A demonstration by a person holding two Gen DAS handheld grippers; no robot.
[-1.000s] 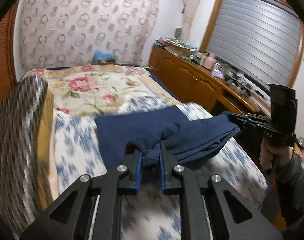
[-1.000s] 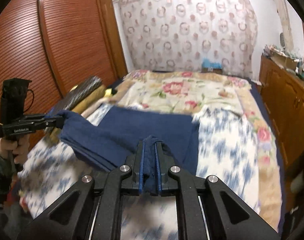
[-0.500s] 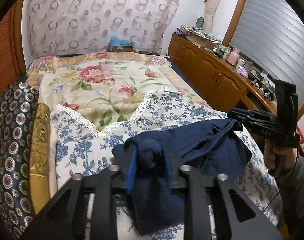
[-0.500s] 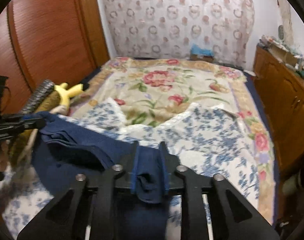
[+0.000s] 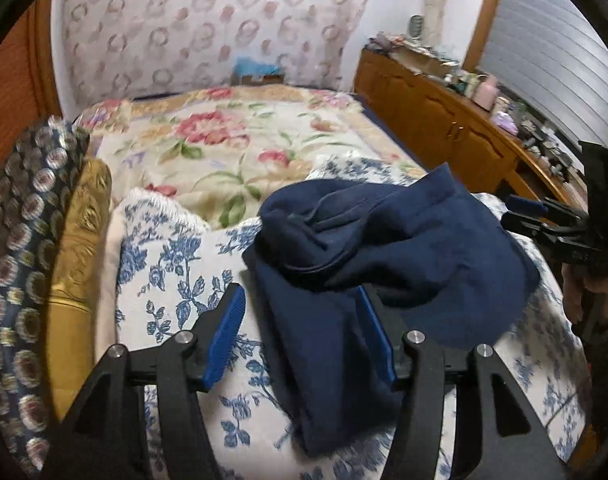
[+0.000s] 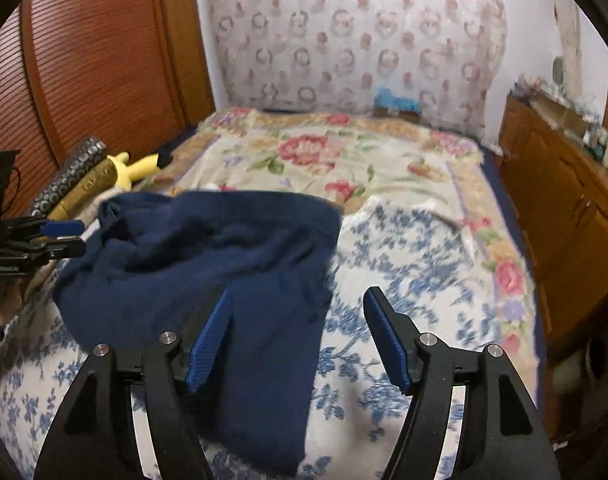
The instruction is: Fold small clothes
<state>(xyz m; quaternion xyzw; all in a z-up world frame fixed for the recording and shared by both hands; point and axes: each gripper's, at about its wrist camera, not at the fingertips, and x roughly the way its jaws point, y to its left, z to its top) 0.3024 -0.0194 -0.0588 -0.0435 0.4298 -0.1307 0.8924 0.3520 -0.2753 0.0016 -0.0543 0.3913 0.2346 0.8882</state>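
Both tongs releasing — left gripper point(image 5: 300, 332) and right gripper point(image 6: 296, 336) stand with jaws spreading, pads clear of cloth. A second ago each was clenched on a pinched edge of the navy garment point(image 5: 384, 248), carrying it taut above the bed; now that edge has been brought over and dropped. Garment lies in a doubled, rumpled heap on the blue-flowered bedspread point(image 5: 172, 280), with a strip of it running between the left jaws, untouched (same in the right view, where the strip sits beside the left pad). Judgement: one fold laid, not yet flat — the bunched top layer likely wants smoothing before another fold.
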